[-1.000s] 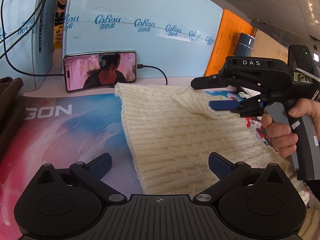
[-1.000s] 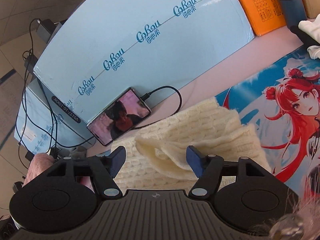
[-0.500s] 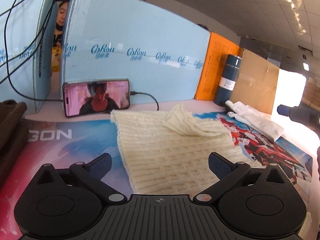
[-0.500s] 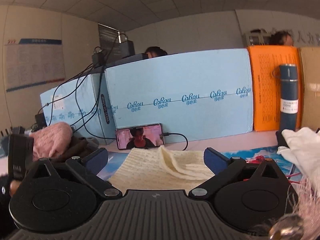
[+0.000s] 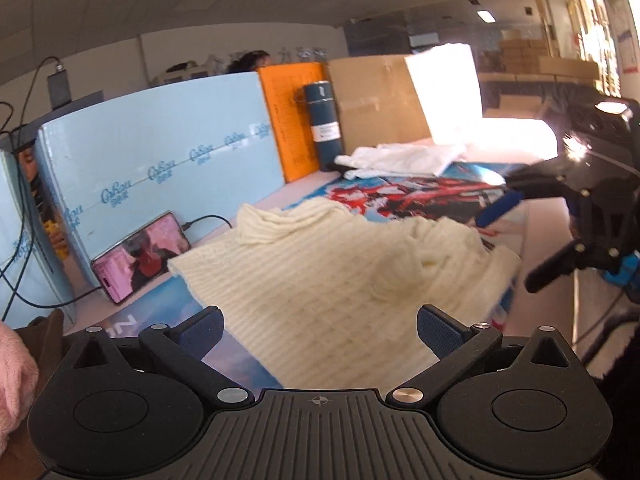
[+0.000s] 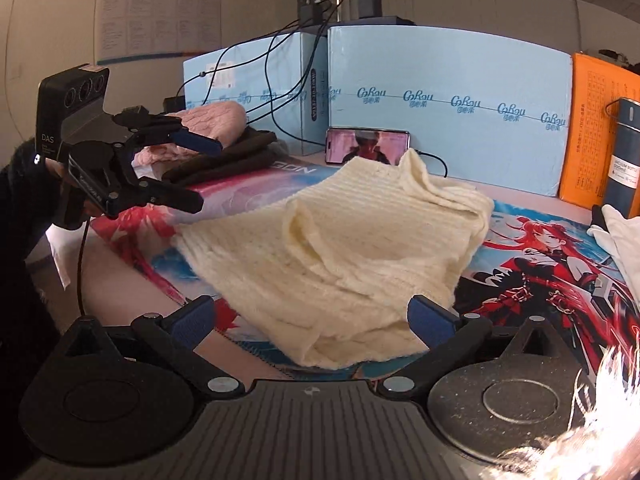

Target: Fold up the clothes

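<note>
Between both grippers' spread fingers [image 6: 192, 318] lies the cream sweater [image 6: 352, 240].

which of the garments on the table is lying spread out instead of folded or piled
The cream knit sweater in the middle of the mat. The pink knit and dark garment are stacked at the left; the white one lies bunched by the bottle.

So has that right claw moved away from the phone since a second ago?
Yes. The right claw was close over the sweater's far end near the phone; now it sits open at the near edge.
</note>
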